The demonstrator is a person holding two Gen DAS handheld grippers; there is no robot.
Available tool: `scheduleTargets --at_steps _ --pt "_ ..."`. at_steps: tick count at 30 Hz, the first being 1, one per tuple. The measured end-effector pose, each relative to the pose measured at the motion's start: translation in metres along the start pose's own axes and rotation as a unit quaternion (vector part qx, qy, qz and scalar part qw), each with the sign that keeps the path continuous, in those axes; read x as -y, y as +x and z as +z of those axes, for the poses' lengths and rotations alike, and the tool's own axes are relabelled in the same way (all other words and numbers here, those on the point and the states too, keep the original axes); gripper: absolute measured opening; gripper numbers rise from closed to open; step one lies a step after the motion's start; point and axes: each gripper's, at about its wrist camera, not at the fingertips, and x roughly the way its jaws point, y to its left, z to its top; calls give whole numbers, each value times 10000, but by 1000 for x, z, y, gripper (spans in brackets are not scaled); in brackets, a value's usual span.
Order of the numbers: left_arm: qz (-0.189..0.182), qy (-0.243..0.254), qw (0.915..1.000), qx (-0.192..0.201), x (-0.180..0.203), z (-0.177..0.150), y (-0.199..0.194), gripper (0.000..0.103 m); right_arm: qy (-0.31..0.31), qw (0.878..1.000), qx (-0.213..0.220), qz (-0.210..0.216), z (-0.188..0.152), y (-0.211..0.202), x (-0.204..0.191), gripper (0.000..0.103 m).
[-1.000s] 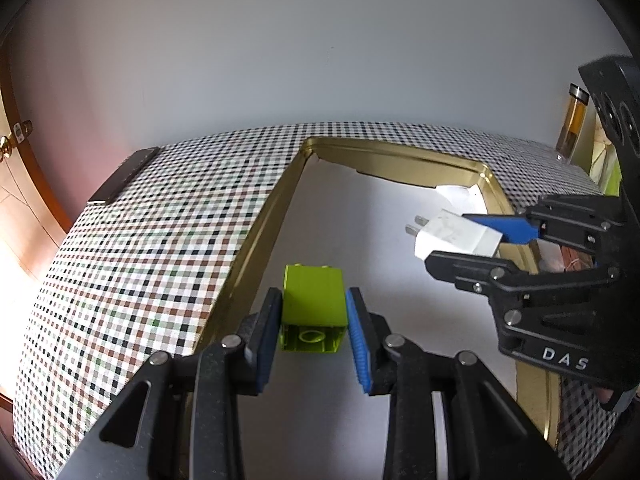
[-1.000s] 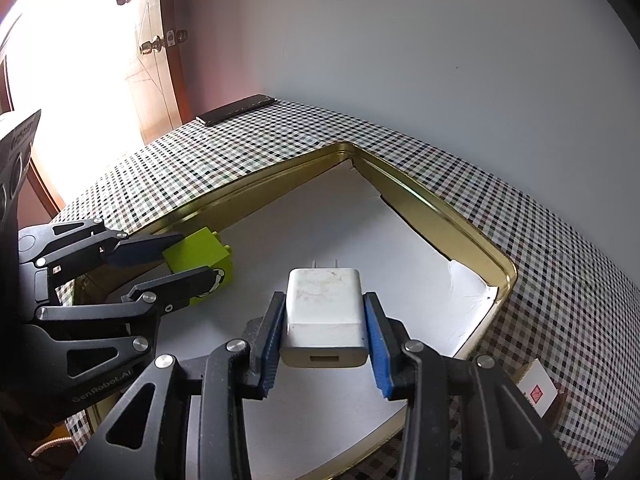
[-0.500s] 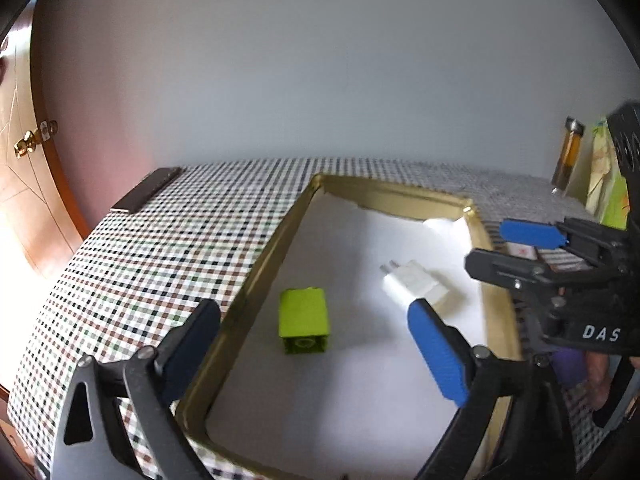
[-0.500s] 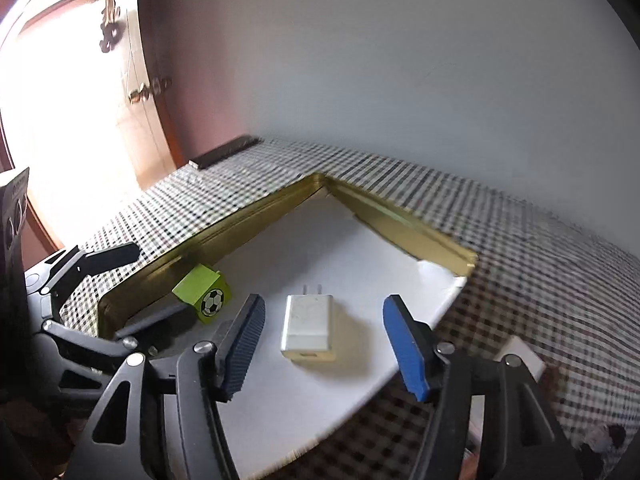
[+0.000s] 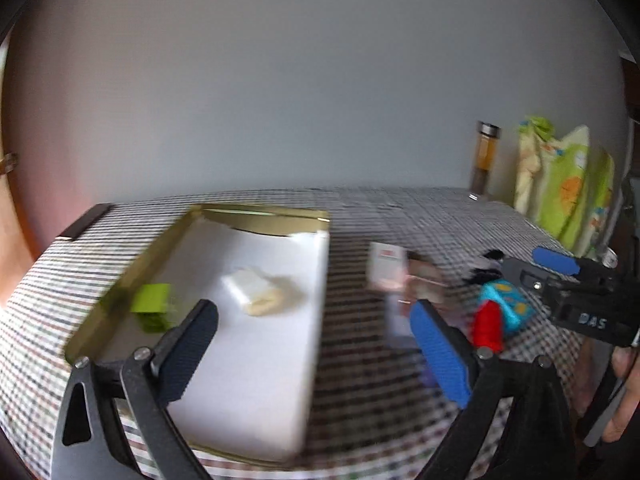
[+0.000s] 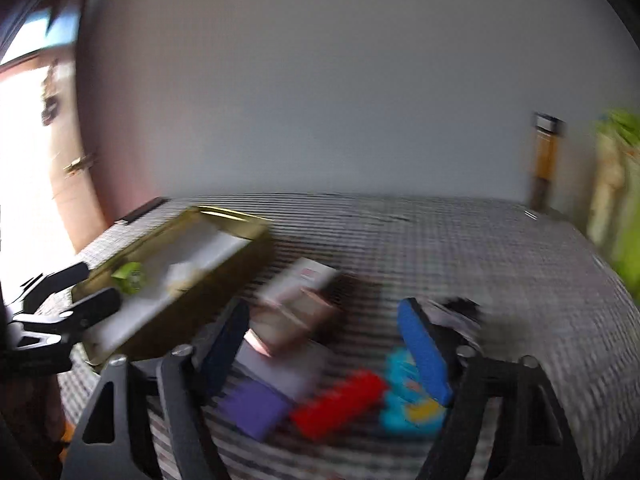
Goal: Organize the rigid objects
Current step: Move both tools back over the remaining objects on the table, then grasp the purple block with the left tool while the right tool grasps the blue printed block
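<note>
Left gripper (image 5: 316, 346): jaws spread wide with nothing between them, over the tray's right edge and the checked cloth beside it; they have just been opening.
Right gripper (image 6: 324, 354): jaws also apart and empty, just been opening, above the loose pile to the right of the tray.
Tray (image 5: 256, 211): gold-rimmed and shallow, lined in white, on the left half of the table; its far rim stands up clearly, its near edge sits close to the table's front.
Green block (image 5: 154, 300): lying inside the tray, right against the left rim.
White charger (image 5: 250, 286): inside the tray too, near the middle, apart from the block and from every rim.
Room in the tray: the whole near half of the white lining is bare.
Loose pile: a red block (image 6: 340, 400), a blue cube (image 6: 404, 404) touching it, a purple piece (image 6: 252, 410) and a white box (image 6: 298, 280) sit close together on the cloth, right of the tray; blur hides how they overlap.
Table (image 5: 400, 400): checked cloth, open stretch behind the pile up to the wall.
Far right edge: a tall amber bottle (image 5: 485, 160) and a green printed bag (image 5: 568, 184) stand against the wall, well apart from the pile.
Far left corner: a dark flat strip (image 5: 84, 222) lies at the table's edge.
</note>
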Motion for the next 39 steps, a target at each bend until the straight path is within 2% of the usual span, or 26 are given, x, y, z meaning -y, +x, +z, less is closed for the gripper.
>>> scheduleTargets --at_steps 3,9,13,17,22,27,31,34,35,37,39 --pt "-144 244 9996 -41 27 -2 3 98 207 9995 -8 -219 -11 -6 20 82" --pt "-330 600 9976 -134 64 -11 7 98 497 9980 -148 -369 -26 -1 55 82" --pt "-378 618 9968 -346 73 -18 23 94 509 9974 -273 -429 -34 8 58 82" --pt "-512 643 9949 -593 79 -25 35 81 487 9977 -321 -346 -38 10 60 82" --pt "-643 655 9933 -704 82 -27 39 80 409 9980 -412 -232 -40 14 60 82" --pt "-878 850 9854 -1185 90 -31 53 79 335 9978 -523 -213 -41 17 59 82" --pt "-877 931 9824 -1361 94 -31 60 79 408 9966 -664 -253 -42 22 63 73" --pt "-1064 724 9775 -1669 89 -30 72 70 653 9942 -825 -230 -42 27 71 69" --pt "-1130 615 9755 -1784 86 -31 76 63 640 9942 -845 -201 -42 28 70 69" --pt "-1184 496 9758 -1773 82 -31 75 62 451 9949 -875 -217 -42 29 64 69" --pt "-1125 472 9771 -1745 82 -32 75 56 168 9947 -992 -230 -43 32 54 67"
